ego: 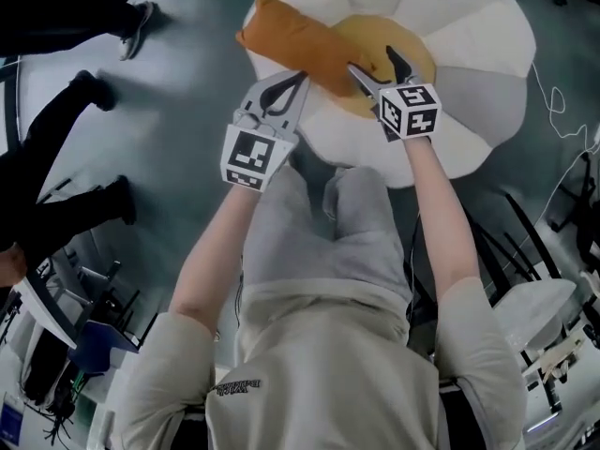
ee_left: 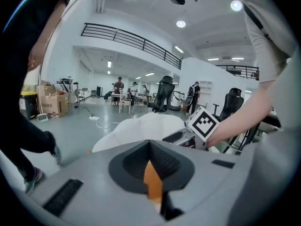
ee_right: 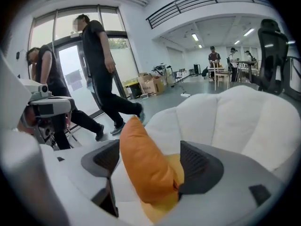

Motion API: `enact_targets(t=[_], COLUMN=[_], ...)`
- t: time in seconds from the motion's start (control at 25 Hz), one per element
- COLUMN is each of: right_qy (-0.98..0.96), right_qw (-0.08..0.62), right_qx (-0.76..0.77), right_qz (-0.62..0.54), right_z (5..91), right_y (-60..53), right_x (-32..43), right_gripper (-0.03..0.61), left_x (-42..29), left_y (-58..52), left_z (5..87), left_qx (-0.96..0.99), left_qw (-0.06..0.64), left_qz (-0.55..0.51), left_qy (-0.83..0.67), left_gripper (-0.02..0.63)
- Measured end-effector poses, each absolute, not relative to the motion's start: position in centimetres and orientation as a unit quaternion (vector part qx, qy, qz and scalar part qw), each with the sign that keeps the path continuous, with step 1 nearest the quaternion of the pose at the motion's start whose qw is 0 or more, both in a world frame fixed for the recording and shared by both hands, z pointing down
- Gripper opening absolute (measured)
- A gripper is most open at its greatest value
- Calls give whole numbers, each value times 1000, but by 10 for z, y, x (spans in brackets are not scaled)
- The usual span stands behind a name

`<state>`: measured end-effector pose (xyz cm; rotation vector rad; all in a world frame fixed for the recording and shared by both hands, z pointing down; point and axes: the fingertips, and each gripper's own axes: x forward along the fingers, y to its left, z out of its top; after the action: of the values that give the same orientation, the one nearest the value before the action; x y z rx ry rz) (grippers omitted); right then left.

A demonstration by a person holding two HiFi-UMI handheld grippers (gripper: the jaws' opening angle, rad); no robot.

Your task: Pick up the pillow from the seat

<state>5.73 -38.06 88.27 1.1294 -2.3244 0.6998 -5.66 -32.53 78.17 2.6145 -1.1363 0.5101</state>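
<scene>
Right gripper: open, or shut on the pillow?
Open. The right gripper has its jaws wide apart, orange pillow between them; white seat shows beside one jaw.

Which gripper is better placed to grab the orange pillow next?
Probably right. The right gripper has open jaws either side of the orange fabric pillow on the white scalloped seat; the left gripper has jaws together at the pillow's edge.

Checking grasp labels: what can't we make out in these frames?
Pillow, left gripper view: only an orange sliver shows; the left hand-held gripper covers the rest with its own body.
Whether its tips touch the pillow: unclear in either view.
Pillow's near end, right gripper view: behind the body of the right hand-held gripper.
Seat base, head view: under its cushions.
</scene>
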Motion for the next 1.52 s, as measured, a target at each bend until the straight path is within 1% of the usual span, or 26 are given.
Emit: enact_targets(t=[0.12, 0.24, 0.36, 0.48, 0.6, 0.64, 0.72, 0.76, 0.84, 0.88, 0.96, 1.2, 1.32, 1.52], right_qy=[-836, -813, -802, -794, -786, -787, -791, -795, -802, -806, -812, -817, -821, -815], right_qw=[239, 233, 267, 308, 320, 316, 311, 315, 331, 337, 339, 321, 319, 284], right_qx=[406, 411, 402, 390, 396, 398, 393, 389, 379, 373, 367, 373, 382, 420], right_qz=[282, 340, 351, 350, 349, 352, 349, 343, 322, 312, 300, 300, 279, 280], right_z=[932, 973, 1004, 1032, 1049, 1049, 1046, 1043, 1034, 1027, 1008, 923, 875, 760], right_y=[-387, -391, -387, -377, -366, -365, -366, -365, -360, -356, -348, -334, -331, -333], right_x=[61, 63, 59, 58, 62, 62, 58, 54, 44, 38, 27, 9, 16, 37], right_gripper=[398, 410, 411, 415, 414, 405, 329, 277, 191, 162, 129, 73, 64, 63], left_x=[-59, -66, -76, -83, -85, -84, -83, -82, -81, -81, -83, -88, -85, -84], left_y=[-328, -331, -329, -321, -312, -312, -314, -315, -315, -314, -311, -299, -295, -293], left_z=[824, 863, 896, 909, 914, 914, 914, 914, 911, 908, 898, 843, 802, 703], left_qx=[895, 891, 881, 876, 876, 877, 879, 879, 879, 878, 879, 878, 878, 882], left_qw=[130, 137, 159, 172, 174, 173, 170, 170, 173, 176, 181, 197, 195, 178], left_qz=[186, 202, 217, 217, 219, 221, 223, 224, 226, 228, 229, 228, 220, 211], left_qy=[-385, -383, -389, -395, -392, -390, -386, -385, -383, -382, -378, -373, -378, -382], left_gripper=[9, 9, 9, 9, 9, 9, 9, 9, 9, 9, 9, 9, 9, 9])
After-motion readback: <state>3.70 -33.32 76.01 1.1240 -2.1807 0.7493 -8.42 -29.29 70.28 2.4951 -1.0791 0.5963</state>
